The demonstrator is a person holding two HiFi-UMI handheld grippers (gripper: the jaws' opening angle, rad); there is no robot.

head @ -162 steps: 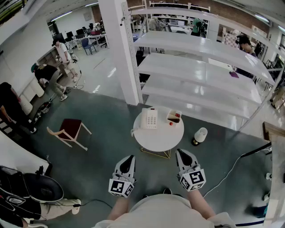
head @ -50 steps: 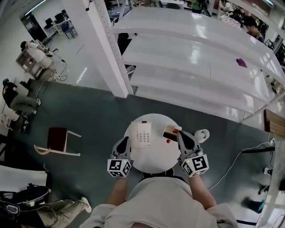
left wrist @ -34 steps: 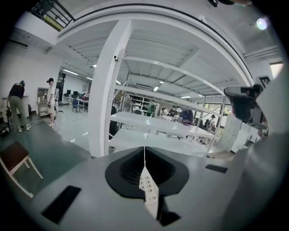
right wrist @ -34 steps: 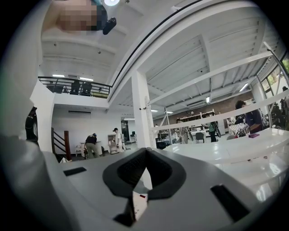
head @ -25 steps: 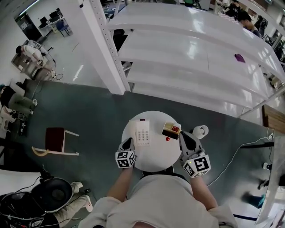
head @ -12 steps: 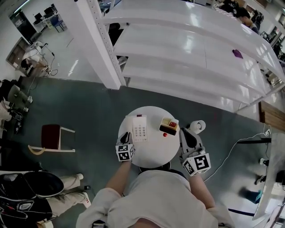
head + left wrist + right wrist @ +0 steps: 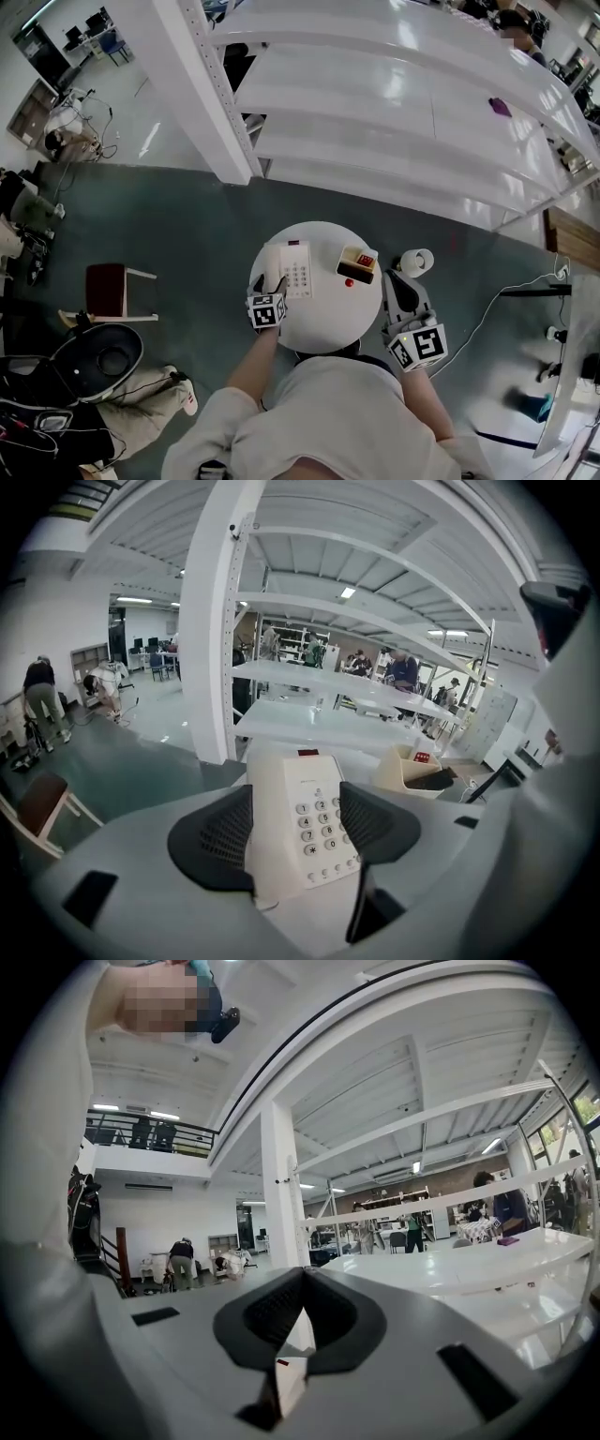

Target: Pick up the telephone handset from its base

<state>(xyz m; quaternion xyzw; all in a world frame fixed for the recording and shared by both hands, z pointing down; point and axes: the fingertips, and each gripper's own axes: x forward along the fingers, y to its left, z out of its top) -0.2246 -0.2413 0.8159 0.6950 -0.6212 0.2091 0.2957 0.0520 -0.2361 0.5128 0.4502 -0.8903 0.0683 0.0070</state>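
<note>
A cream push-button telephone (image 7: 294, 272) lies on the round white table (image 7: 328, 319), its handset (image 7: 274, 261) resting along the left side of the base. My left gripper (image 7: 278, 286) is at the phone's near end. In the left gripper view its jaws have just been opening and now stand wide apart on either side of the telephone (image 7: 314, 817), with the handset (image 7: 270, 799) by the left pad. The left gripper (image 7: 295, 827) is not pressing on it. My right gripper (image 7: 393, 278) hovers off the table's right edge, pointing level; the right gripper (image 7: 302, 1290) is shut with nothing in it.
A small beige box (image 7: 357, 263) with a red cube stands right of the phone, with a red bit (image 7: 349, 281) beside it. A white cylinder (image 7: 413, 262) stands on the floor to the right. White shelving (image 7: 403, 112), a pillar (image 7: 202, 94) and a red-seated chair (image 7: 105, 286) surround the table.
The left gripper has dropped forward onto the near end of the phone and its jaws have gone from shut to wide open. The right gripper has stayed where it was.
</note>
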